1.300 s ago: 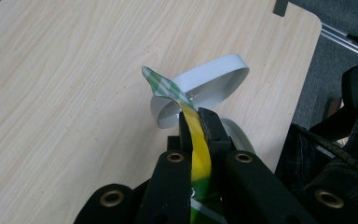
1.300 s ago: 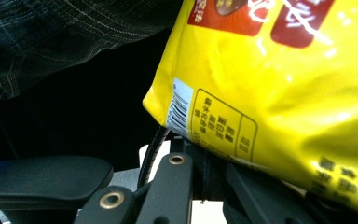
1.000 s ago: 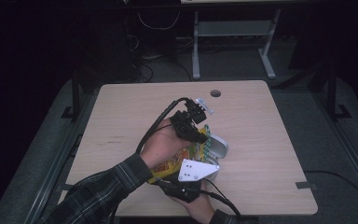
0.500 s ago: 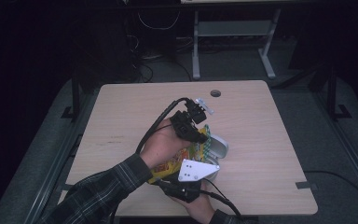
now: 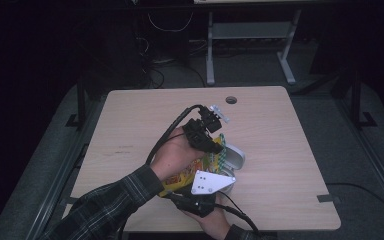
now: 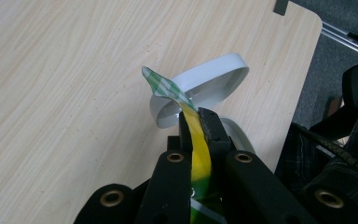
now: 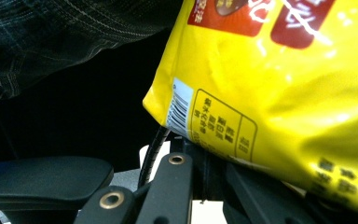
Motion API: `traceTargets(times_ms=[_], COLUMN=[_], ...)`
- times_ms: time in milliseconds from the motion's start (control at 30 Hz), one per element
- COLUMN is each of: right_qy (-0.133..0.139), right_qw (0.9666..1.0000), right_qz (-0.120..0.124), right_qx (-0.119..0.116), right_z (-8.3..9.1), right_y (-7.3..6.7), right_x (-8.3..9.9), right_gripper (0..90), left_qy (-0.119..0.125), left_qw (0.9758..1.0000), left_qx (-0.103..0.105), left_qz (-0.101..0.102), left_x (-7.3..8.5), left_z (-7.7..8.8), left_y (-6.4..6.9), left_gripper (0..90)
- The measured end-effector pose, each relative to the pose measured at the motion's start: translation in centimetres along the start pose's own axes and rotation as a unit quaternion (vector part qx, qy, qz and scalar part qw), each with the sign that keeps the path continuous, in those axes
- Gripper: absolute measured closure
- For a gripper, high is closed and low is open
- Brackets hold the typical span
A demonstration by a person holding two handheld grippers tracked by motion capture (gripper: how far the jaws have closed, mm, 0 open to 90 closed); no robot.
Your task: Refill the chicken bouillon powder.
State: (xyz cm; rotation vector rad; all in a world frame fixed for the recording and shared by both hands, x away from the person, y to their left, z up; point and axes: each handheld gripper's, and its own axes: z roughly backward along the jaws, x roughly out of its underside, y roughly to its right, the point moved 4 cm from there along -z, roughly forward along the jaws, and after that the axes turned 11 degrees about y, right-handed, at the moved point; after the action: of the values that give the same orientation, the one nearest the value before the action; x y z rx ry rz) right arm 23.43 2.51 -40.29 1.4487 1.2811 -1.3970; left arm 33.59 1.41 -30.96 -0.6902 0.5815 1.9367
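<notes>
A yellow snack packet point(image 5: 187, 172) is held over the near middle of the pale wooden worktop point(image 5: 280, 150), caught between the two hands. The left claw point(image 6: 196, 122) is clamped on the packet's top edge: in the left gripper view its two black jaws pinch a thin yellow strip that ends in a green-and-white checked corner curling up past the tips. Just beyond those tips a shallow white oval dish point(image 6: 200, 88) lies on the wood, tilted with its rim toward the camera.

In the high view the left hand point(image 5: 172, 155) reaches in from the lower left in a plaid sleeve point(image 5: 110, 200), and the right claw point(image 5: 215, 172) sits under its grey three-cornered plate at the packet's near end, with the dish just to the right of the packet.

In the right gripper view the packet's yellow face crowds the lens. It carries a white barcode panel point(image 7: 179, 110) at its edge, a boxed block of small dark print point(image 7: 219, 125) in East Asian characters too fine to read, and red panels with white lettering point(image 7: 261, 14) cut off at the top. I cannot tell whether the right claw's jaws are apart or closed, since the packet hides their tips.
</notes>
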Motion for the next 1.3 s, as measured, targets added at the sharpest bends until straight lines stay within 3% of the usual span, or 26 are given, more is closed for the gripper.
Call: traceTargets(times_ms=[667,1300], right_qy=[0.0,-0.013], right_qw=[1.0,0.9999], right_qz=[-0.001,0.0], right_qx=[0.0,-0.007], right_z=[0.01,-0.18], right_y=[0.01,-0.05], right_x=[-0.01,0.62], right_gripper=[90.0,90.0], left_qy=[0.0,0.012], left_qw=[1.0,0.9997], left_qx=[0.0,0.013], left_qz=[0.001,0.013], left_x=[0.0,0.77], left_z=[-0.02,0.27], left_y=[0.0,-0.51], left_gripper=[90.0,90.0])
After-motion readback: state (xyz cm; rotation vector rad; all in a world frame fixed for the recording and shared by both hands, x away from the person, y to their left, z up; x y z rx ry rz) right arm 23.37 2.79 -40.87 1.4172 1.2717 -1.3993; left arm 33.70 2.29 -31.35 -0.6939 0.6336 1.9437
